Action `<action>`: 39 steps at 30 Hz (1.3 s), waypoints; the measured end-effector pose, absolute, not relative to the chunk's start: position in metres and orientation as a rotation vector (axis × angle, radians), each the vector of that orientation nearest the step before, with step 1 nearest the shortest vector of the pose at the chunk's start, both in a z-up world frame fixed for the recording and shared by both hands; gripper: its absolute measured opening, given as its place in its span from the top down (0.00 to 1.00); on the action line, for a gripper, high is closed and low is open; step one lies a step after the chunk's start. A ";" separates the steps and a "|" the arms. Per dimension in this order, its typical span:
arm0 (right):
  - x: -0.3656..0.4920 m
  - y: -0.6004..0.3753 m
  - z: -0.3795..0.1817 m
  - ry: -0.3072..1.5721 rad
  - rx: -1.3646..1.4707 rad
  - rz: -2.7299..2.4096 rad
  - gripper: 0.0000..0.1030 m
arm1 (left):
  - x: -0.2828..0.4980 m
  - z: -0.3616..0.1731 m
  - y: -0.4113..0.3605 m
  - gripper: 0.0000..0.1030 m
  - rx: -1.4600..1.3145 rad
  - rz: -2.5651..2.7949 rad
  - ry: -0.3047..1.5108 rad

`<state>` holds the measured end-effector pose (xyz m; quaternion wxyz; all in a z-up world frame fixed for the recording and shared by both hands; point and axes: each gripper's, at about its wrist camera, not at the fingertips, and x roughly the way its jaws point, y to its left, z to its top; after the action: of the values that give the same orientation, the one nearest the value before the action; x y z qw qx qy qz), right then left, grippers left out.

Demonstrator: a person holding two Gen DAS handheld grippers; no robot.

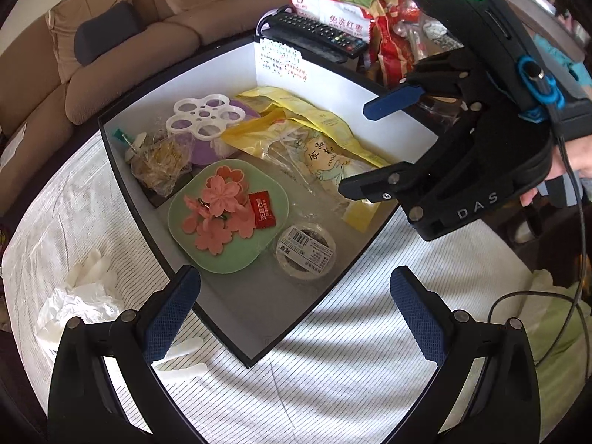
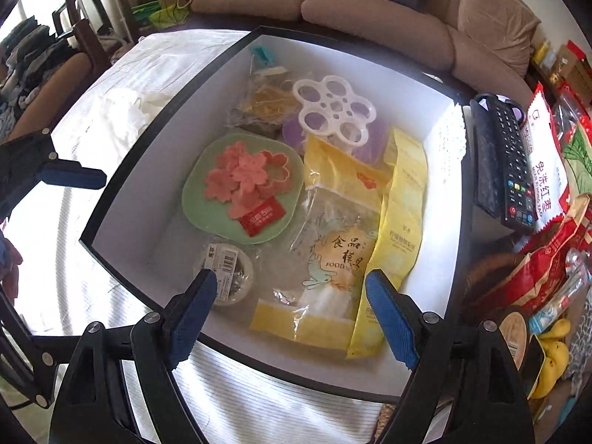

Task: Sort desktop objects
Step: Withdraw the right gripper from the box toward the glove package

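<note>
A white box with a black rim [image 1: 236, 336] stands on the striped cloth. In it lie a green plate [image 1: 192, 218] with pink felt flowers [image 2: 246, 177] and a red sachet [image 2: 262, 217], a tape roll [image 1: 305, 249], a clear food-mould bag [image 2: 333, 259], yellow packets [image 2: 403, 199], a white flower-shaped mould [image 1: 205, 114] and a bag of rubber bands [image 1: 161, 162]. My left gripper [image 1: 292, 296] hangs open over the box's near corner, holding nothing. My right gripper [image 1: 377, 144] stands open above the box's right side, over the food-mould bag, also holding nothing [image 2: 290, 288].
White gloves [image 1: 81, 288] lie on the cloth left of the box. Behind the box are a black remote control [image 1: 314, 33] and red snack bags [image 1: 344, 11]. Bananas [image 2: 551, 355] and more packets crowd the right side. A brown sofa [image 1: 111, 59] runs behind the table.
</note>
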<state>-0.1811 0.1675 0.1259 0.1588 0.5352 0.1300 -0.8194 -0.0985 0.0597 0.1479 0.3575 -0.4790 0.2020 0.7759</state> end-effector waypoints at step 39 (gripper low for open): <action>-0.104 0.066 0.227 0.054 1.053 -2.342 0.14 | -0.077 0.176 -0.191 0.00 -1.368 2.732 -0.356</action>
<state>-0.1035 0.0660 0.2266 0.2828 0.3933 0.0202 -0.8746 -0.0774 -0.1908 0.1757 0.0327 -0.4446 -0.1158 0.8876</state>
